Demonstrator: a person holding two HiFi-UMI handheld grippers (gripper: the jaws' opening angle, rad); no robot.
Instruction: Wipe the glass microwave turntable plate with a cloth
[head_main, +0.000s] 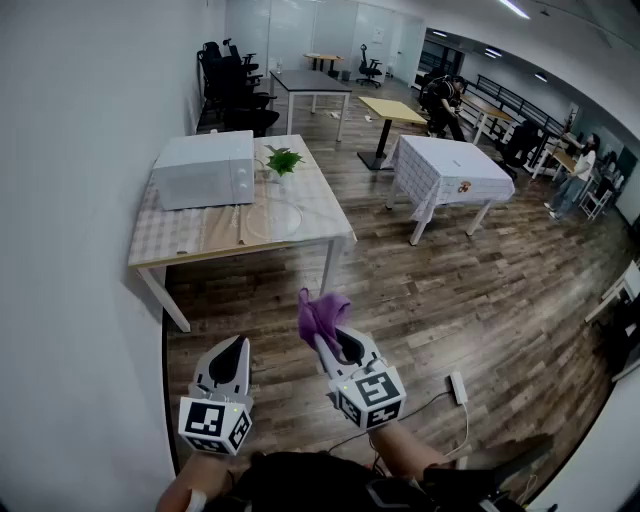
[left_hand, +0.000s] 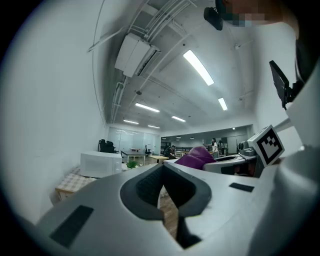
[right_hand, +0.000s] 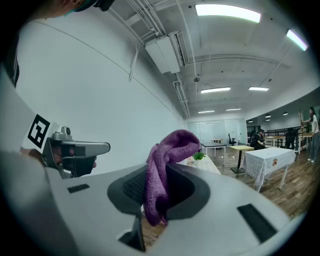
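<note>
Right gripper view: the fingers (right_hand: 131, 187) of the right gripper (right_hand: 159, 174) are closed on a purple cloth (right_hand: 170, 147). The cloth bunches upward above the tips and a fold hangs down between the dark pads. Beside it, at the left of this view, the left gripper (right_hand: 75, 150) is seen side-on against a white wall.

Left gripper view: the fingers (left_hand: 147, 187) of the left gripper (left_hand: 162, 174) are drawn close together at the tips with nothing between them. Only a thin sliver of wooden floor shows through the gap.

Head view: both grippers are held low and close to the person, over a wooden floor (head_main: 450, 300). The left gripper (head_main: 238, 345) is at the left and the right gripper (head_main: 335, 345) is just beside it, with the purple cloth (head_main: 322, 313) sticking up from its tips. Well apart from them, farther ahead against the wall, stands a tabletop (head_main: 190, 235) with a checked covering. The clear glass turntable plate (head_main: 273, 218) lies flat on it, near the front edge. Just behind the plate are a white microwave (head_main: 203, 168) and a small green plant (head_main: 283, 160). A white power strip (head_main: 459, 387) lies on the floor to the right of the grippers.
</note>
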